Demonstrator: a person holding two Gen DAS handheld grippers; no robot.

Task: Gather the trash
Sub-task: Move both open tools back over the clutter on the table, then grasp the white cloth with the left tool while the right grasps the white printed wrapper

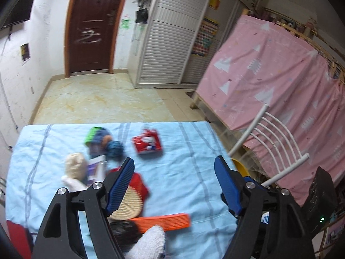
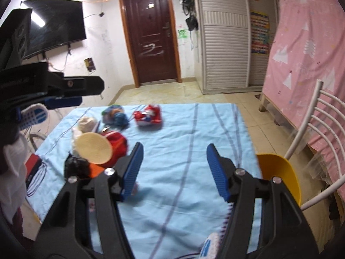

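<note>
Table (image 2: 183, 161): pale blue striped cloth, creased. Trash clustered at its far left: crumpled red wrapper (image 2: 148, 115), glossy; blue-green wad (image 2: 114, 113), blurred; ribbed beige disc (image 2: 93, 149); red lump (image 2: 116, 140), half hidden behind the disc; black wad (image 2: 76, 168). Orange ridged strip (image 1: 166, 221), partly cut off. Left gripper (image 1: 174, 185): blue ribbed pads, jaws wide apart, empty. Right gripper (image 2: 174, 170): jaws apart, empty.
</note>
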